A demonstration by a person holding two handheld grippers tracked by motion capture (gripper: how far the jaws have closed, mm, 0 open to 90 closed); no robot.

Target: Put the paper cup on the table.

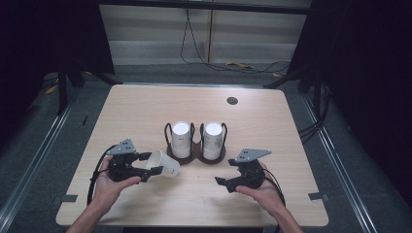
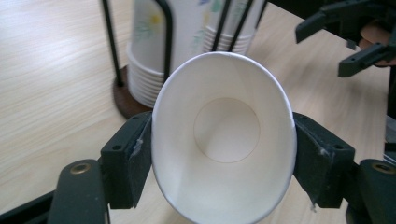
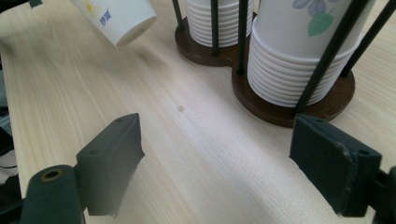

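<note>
paper cup [image 1: 163, 164] is gripped by the left gripper [image 1: 151, 163] at the left of the table [image 1: 145, 104]; its rim is squeezed into an oval between the 2 pads [image 2: 133, 158], and it is held on its side, clear of the wood, mouth toward the hand. just beside it, at the middle, a dark wooden holder [image 1: 194, 156] is seen with 2 stacks of cups [image 1: 181, 137] inside black wire posts. further right, the right gripper [image 1: 222, 183] is held with jaws spread wide, nothing between them, near the holder.
</note>
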